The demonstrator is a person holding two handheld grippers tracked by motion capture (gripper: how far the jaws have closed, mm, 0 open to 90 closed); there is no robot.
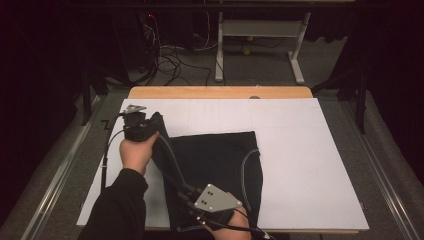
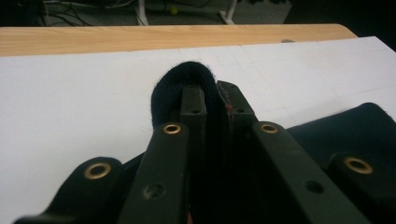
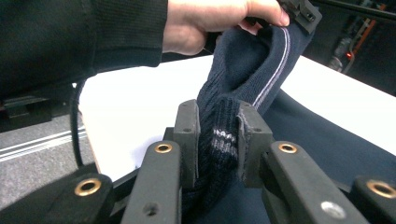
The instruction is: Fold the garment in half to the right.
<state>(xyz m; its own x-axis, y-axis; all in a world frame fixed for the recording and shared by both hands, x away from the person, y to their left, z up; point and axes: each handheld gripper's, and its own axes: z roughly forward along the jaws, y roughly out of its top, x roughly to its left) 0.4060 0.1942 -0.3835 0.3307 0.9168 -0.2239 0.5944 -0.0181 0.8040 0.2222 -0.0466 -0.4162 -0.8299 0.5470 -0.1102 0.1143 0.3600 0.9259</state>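
We see a big white sheet [image 1: 300,165] lying on a wooden surface [image 1: 220,92]. The wood peeks out along the far edge, at twelve o'clock. Behind the surface the room is dark. A grey carpet floor [image 1: 260,65] goes back there, with black cables [image 1: 170,62] lying on it at eleven o'clock. The white legs of another table [image 1: 260,30] stand at twelve o'clock. Black curtains hang at both sides.

A dark blue sweater [image 1: 215,165] with thin white lines lies on the white sheet, near the middle and a bit toward seven o'clock. Most of it lies flat. Its left edge is lifted off the sheet.

Our left hand-held gripper [image 2: 212,91] is at nine o'clock of the sweater. Its jaws are pressed together on a fold of the sweater, and the cloth bulges over the tips. Our left hand [image 1: 136,152] holds it, and a black sleeve [image 1: 117,210] comes in from the bottom.

Our right hand-held gripper [image 3: 218,119] is at six o'clock, by the near edge of the surface. Its jaws pinch the ribbed edge of the sweater. The cloth stretches up between the two grippers.
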